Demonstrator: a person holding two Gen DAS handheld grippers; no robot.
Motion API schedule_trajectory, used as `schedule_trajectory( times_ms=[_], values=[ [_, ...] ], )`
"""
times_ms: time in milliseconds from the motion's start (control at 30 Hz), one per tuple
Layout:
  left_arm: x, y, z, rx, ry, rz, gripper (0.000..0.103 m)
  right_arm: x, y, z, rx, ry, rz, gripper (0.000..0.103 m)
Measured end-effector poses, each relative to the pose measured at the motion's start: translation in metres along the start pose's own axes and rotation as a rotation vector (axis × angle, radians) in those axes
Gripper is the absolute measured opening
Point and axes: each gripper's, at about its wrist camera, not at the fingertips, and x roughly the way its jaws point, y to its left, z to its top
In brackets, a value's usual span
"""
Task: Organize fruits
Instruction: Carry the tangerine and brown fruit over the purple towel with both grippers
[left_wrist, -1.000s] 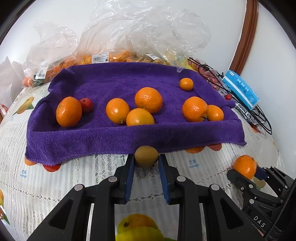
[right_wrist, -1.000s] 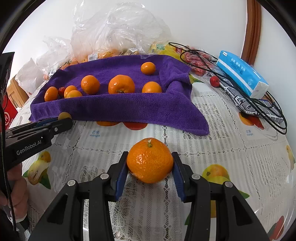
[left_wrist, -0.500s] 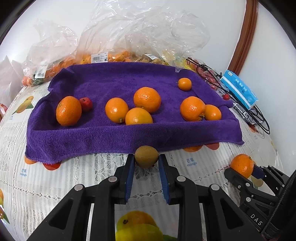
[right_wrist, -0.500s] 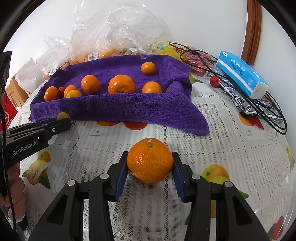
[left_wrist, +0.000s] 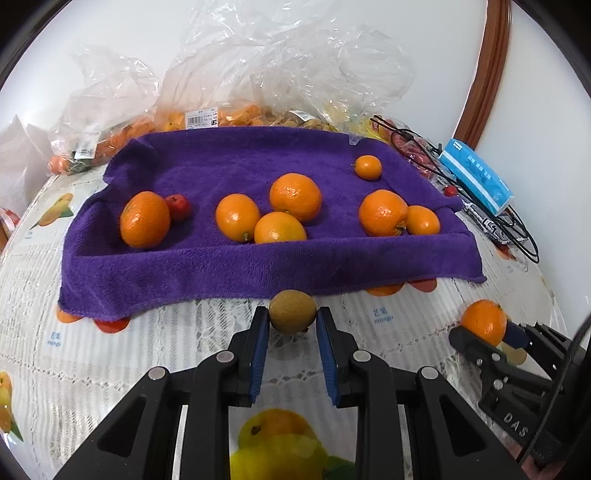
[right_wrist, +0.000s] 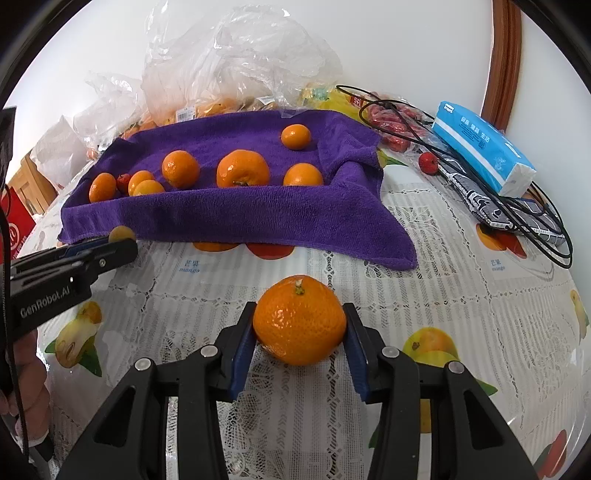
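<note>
My left gripper (left_wrist: 291, 320) is shut on a small brown-green kiwi (left_wrist: 292, 312), just in front of the purple towel's (left_wrist: 236, 266) near edge. My right gripper (right_wrist: 300, 325) is shut on a mandarin (right_wrist: 300, 319) over the lace tablecloth, short of the towel (right_wrist: 258, 218). Several mandarins (left_wrist: 294, 196) and a small red fruit (left_wrist: 178, 206) lie on the towel, which is draped over a shallow tray. In the left wrist view the right gripper (left_wrist: 484, 328) with its mandarin shows at the right. The left gripper (right_wrist: 118, 242) with the kiwi appears at the left of the right wrist view.
Clear plastic bags of fruit (left_wrist: 229, 114) stand behind the towel. A blue tissue pack (right_wrist: 480, 147), black cables (right_wrist: 517, 206) and a loose red fruit (right_wrist: 427, 161) lie at the right. A person's hand (right_wrist: 22, 384) holds the left gripper. The table carries a fruit-print cloth (right_wrist: 461, 295).
</note>
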Motion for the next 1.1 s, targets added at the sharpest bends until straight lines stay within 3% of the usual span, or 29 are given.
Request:
schedule_trajectory(
  times_ms=[167,733,1100],
  values=[
    [-0.013,0.003,-0.004,0.005,-0.001,0.002,0.026,-0.009,0.003,0.005,0.016,0.003,0.022,0.044],
    [-0.092,0.03,0.018,-0.047,-0.111,0.042,0.026,-0.094,0.026,0.046,0.0,-0.158,0.031,0.044],
    [-0.109,0.035,0.036,-0.056,-0.127,0.052,0.026,-0.117,0.023,0.068,0.016,-0.18,0.018,0.044]
  ],
)
